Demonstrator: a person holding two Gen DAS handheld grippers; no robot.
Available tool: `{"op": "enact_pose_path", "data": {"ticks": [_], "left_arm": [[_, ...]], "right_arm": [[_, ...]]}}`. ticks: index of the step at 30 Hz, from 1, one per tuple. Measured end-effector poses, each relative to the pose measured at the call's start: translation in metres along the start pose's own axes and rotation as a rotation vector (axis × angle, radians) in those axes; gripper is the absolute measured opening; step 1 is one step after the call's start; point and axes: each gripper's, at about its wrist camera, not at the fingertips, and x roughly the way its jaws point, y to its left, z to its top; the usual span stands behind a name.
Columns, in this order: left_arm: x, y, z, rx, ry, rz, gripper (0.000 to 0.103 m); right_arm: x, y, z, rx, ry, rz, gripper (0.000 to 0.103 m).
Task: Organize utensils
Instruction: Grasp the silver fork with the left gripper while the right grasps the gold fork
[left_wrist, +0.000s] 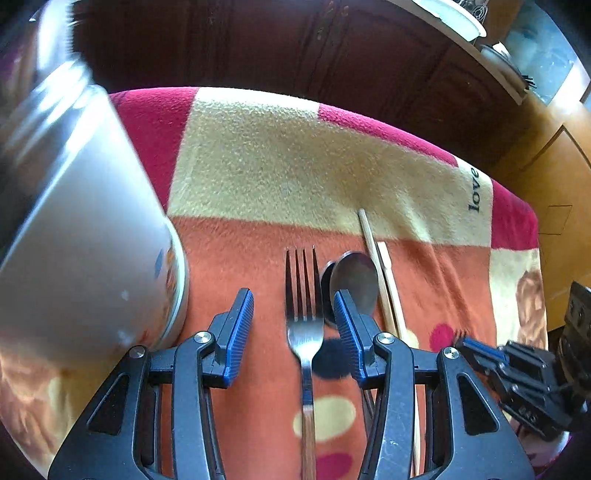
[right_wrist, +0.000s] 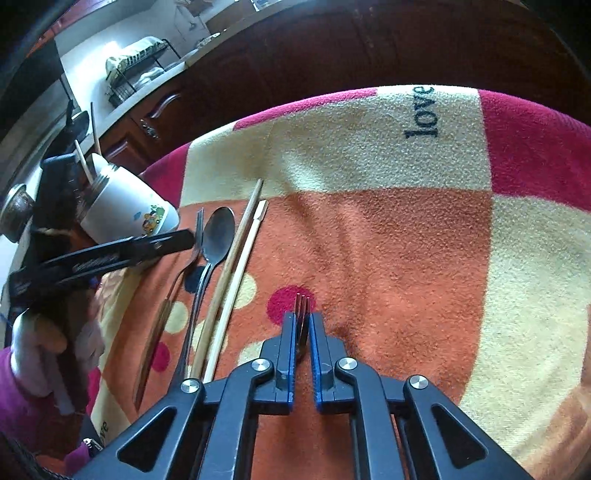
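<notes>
With the right gripper (right_wrist: 303, 326) clamping a small fork (right_wrist: 302, 306) just right of the chopsticks (right_wrist: 236, 258), the open left gripper (left_wrist: 293, 325) is straddling the long fork (left_wrist: 303, 325) left of them and should be closing squarely on its neck.

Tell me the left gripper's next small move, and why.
Probably close. The left gripper is open astride the fork lying on the blanket, pads not yet touching it, while the right gripper already pinches a second fork.
</notes>
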Motion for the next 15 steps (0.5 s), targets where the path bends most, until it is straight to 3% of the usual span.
{"op": "enact_pose_path", "data": {"ticks": [5,7,8,9,15], "left_arm": [[0.009,-0.006,0.006,0.050,0.005,-0.008,0.044],[0.010,-0.005,0.009,0.058,0.005,-0.023,0.036],[0.010,-0.004,0.010,0.058,0.006,-0.041,0.024],[0.010,-0.003,0.010,0.056,0.010,-0.053,0.021],[0.003,-0.004,-0.005,0.094,0.033,-0.034,0.020]], "right_arm": [[0.001,-0.005,0.000,0.008,-0.002,0.029,0.006],[0.001,-0.007,0.000,0.014,-0.005,0.049,0.006],[0.001,-0.009,-0.001,0.021,-0.007,0.062,0.006],[0.001,-0.011,-0.001,0.026,-0.008,0.071,0.006],[0.001,-0.012,-0.002,0.048,-0.018,0.088,0.006]]}}
